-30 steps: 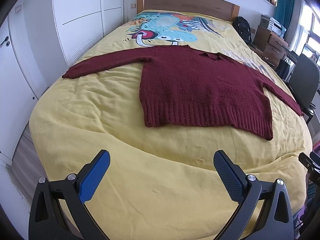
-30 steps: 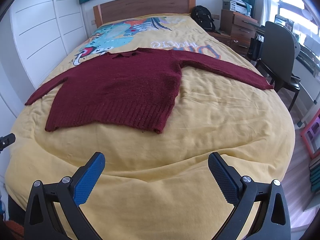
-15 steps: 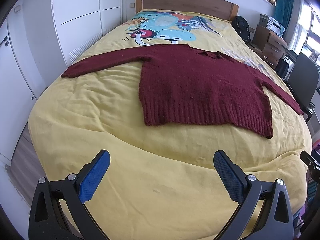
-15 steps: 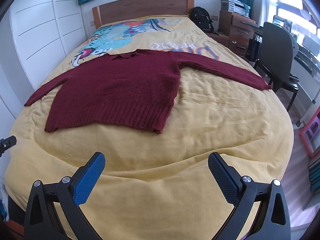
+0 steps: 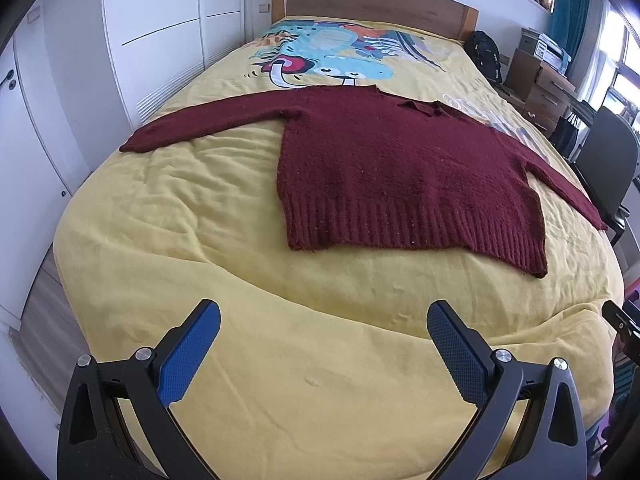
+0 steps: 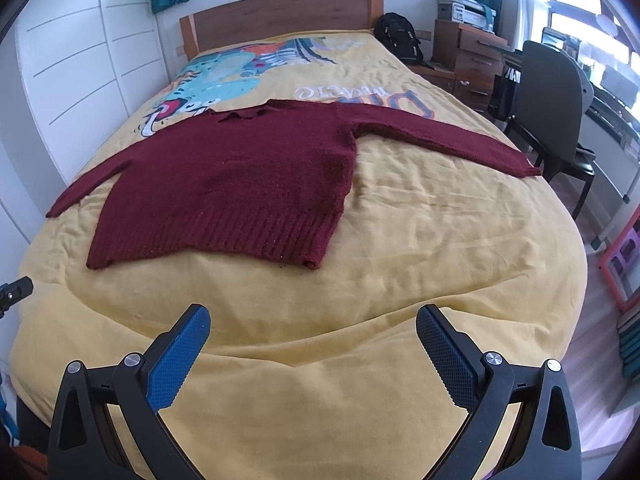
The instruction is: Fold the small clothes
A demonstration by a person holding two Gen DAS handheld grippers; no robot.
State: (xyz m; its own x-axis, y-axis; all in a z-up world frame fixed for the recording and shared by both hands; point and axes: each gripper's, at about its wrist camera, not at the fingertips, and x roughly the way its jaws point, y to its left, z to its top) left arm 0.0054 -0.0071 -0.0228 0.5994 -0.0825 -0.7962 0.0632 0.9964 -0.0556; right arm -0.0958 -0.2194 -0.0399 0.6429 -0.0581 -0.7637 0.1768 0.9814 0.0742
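The maroon sweater (image 5: 400,172) lies flat on the yellow duvet (image 5: 280,360), sleeves spread, and now sits slightly lower in both views than a second ago. The duvet's lettering reads upside down and I cannot make it out. The left gripper (image 5: 323,346) and the right gripper (image 6: 313,344) hover with jaws wide apart, empty.

- Bare yellow bedcover (image 5: 320,360) btwn grippers & sweater (image 5: 400,176) hem, open approach.
- Chair (image 6: 552,92) crowds bed's right edge nr sleeve end.
- Wardrobe (image 5: 160,40) close along left side.
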